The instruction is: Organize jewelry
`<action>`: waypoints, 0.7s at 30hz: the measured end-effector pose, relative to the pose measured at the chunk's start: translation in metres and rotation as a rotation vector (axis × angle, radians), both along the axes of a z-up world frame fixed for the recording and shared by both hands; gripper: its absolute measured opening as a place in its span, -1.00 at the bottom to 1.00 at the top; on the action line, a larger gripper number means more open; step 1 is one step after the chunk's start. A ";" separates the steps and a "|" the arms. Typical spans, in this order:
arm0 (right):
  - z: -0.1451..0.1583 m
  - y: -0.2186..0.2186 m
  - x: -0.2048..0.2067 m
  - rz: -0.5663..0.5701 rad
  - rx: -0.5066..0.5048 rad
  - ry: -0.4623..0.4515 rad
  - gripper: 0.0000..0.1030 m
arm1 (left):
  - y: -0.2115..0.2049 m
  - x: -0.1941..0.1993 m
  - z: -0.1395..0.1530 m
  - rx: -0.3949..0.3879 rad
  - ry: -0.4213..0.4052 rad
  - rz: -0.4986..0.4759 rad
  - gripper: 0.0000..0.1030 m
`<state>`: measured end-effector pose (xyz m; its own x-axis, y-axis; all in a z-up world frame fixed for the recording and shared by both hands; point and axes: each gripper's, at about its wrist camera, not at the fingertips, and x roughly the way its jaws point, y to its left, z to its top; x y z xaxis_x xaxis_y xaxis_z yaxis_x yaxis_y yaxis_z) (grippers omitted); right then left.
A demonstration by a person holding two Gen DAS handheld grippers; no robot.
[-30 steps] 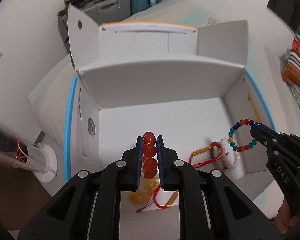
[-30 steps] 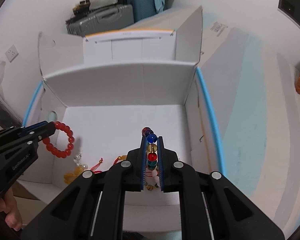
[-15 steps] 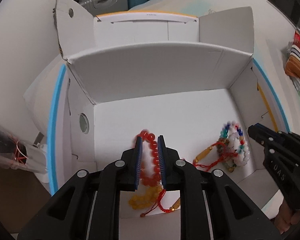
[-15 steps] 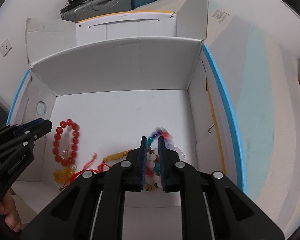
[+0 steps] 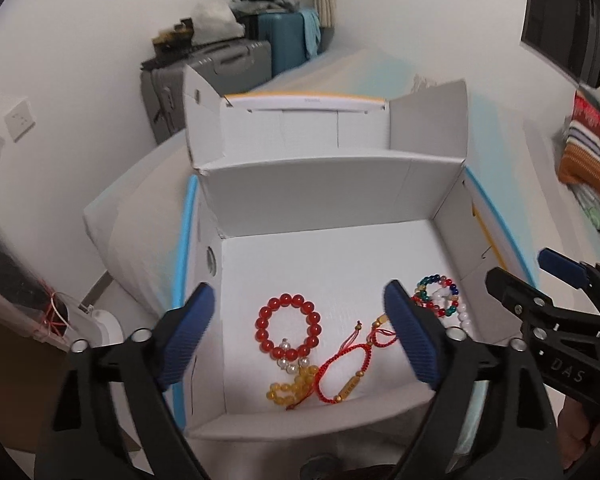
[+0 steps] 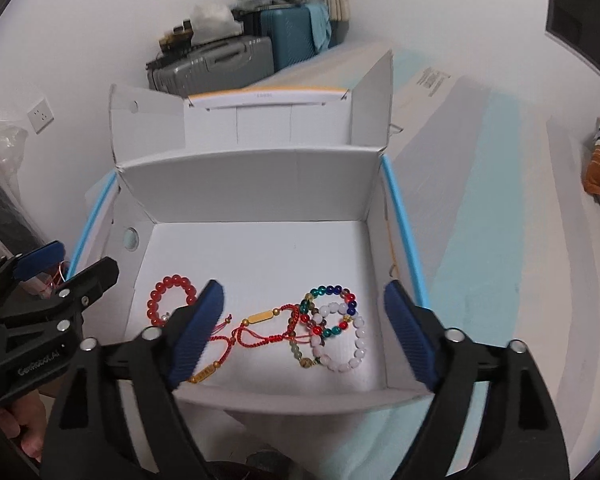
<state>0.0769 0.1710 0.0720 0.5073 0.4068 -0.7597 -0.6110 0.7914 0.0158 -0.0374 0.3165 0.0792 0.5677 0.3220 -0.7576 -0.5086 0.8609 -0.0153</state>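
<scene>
Item, nearest: my left hand-held gripper (image 5: pixel 296 332), jaws spread wide and empty, fills the lower frame of the left wrist view; my right hand-held gripper (image 6: pixel 304 320), likewise wide apart and holding nothing, fills the lower frame of the right wrist view.

Item, just beyond the fingertips: white cardboard box (image 5: pixel 332 200), flaps up, all the jewelry lying on its floor toward the near wall.

Item, left of centre in the left view: red bead bracelet (image 5: pixel 288 328), flat, a closed ring with no long axis, lying straight ahead between my left fingers; I judge the left side the nearer one for it.

Item, touching its near edge: small pearl-like beads, then the yellow bead bracelet (image 5: pixel 290 390) at lower centre.

Item, beside those: red cord bracelet (image 5: pixel 346 368) with a gold bar, its long axis slanting from lower centre toward the upper right of the left view.

Item, right of centre in the right view: multicoloured bead bracelet (image 6: pixel 330 312) overlapping the white bead bracelet (image 6: pixel 346 344); this heap lies ahead between my right fingers, so the right side is nearer.

Item, farthest, upper frame: suitcases (image 6: pixel 220 60) against the wall.

Judgement: any next pick turns on side; red ring left, tangled heap right.
</scene>
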 end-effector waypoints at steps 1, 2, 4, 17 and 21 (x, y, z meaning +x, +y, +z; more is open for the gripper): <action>0.002 -0.004 -0.004 -0.002 0.005 -0.007 0.62 | -0.002 -0.006 0.002 -0.005 -0.017 0.004 0.78; 0.004 -0.005 -0.007 -0.003 0.008 -0.012 0.65 | -0.004 -0.010 0.002 -0.009 -0.026 0.003 0.83; 0.006 -0.014 -0.018 -0.006 0.021 -0.032 0.74 | -0.008 -0.023 0.003 -0.004 -0.051 0.019 0.86; -0.021 -0.050 -0.050 -0.040 0.029 -0.061 0.85 | -0.031 -0.061 -0.023 0.005 -0.065 0.035 0.89; -0.023 -0.055 -0.050 -0.052 0.028 -0.068 0.85 | -0.033 -0.061 -0.028 -0.002 -0.060 0.030 0.89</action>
<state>0.0273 0.1163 0.0493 0.5781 0.3989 -0.7118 -0.5695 0.8220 -0.0019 -0.0984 0.2839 0.0511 0.6021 0.3384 -0.7231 -0.5326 0.8450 -0.0480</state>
